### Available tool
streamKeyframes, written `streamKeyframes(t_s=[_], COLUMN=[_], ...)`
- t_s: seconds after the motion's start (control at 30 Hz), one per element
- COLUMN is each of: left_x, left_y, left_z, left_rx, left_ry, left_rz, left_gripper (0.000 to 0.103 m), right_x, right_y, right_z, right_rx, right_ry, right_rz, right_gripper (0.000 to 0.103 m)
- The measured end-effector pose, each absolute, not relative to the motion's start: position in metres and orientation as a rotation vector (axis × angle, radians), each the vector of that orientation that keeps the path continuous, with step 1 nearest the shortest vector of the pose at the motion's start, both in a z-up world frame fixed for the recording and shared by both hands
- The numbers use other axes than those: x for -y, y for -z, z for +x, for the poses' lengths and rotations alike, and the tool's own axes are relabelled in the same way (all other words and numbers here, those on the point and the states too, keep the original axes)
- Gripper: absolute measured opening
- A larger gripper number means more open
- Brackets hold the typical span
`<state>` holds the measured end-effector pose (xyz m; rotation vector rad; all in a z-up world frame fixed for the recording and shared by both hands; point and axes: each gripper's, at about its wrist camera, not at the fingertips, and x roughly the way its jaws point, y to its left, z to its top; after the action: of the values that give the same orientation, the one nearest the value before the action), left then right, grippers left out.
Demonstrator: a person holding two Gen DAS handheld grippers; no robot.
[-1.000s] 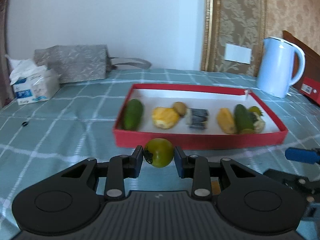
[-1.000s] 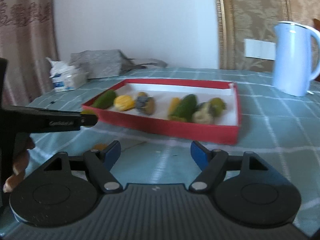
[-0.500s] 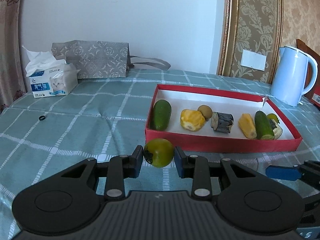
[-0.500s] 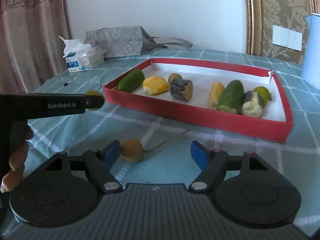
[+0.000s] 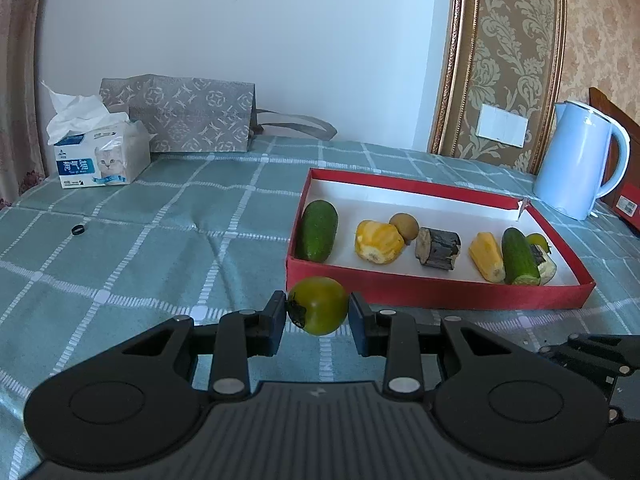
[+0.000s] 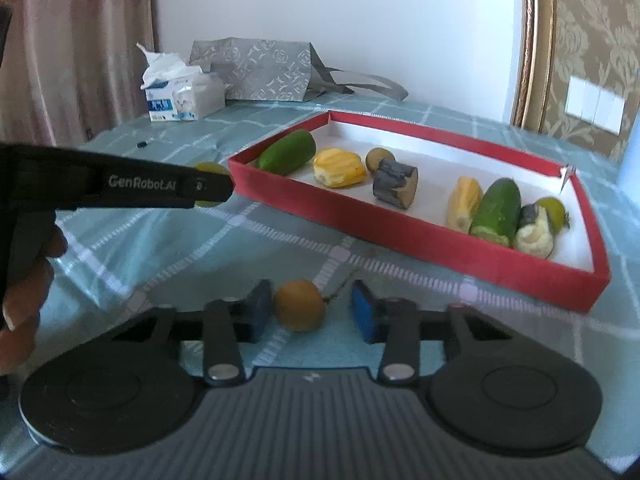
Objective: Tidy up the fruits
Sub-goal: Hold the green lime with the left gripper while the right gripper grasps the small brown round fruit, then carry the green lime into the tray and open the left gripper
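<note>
The left gripper point(image 5: 318, 316) is clamping a green tomato point(image 5: 319, 305) just in front of the red tray point(image 5: 436, 289). The right gripper point(image 6: 308, 314) has just been closing its jaws around a small orange fruit point(image 6: 299, 305) lying on the tablecloth point(image 5: 160, 232); one pad is touching it, the other standing slightly off. The teal checked cloth is covering the table, with a tissue box point(image 5: 100, 160) and grey bag point(image 5: 188, 120) sitting by the white wall, and a pale blue kettle point(image 5: 576, 164) standing beside the tray.
</note>
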<state>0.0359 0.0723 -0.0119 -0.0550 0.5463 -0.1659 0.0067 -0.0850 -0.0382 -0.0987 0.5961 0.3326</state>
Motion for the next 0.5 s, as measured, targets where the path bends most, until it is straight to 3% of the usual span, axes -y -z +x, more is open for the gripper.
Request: streamKeyframes(t_s=[0.5], left_x=[-0.066], left_y=[0.013], left_z=[0.037], left_rx=[-0.551], left_ry=[0.196], left_rz=[-0.046], left_gripper=[0.033], right_x=[0.131], right_y=[0.024], right_z=[-0.021], right_rx=[-0.444], right_ry=[-0.162], right_rz=[-0.146], right_gripper=[0.030])
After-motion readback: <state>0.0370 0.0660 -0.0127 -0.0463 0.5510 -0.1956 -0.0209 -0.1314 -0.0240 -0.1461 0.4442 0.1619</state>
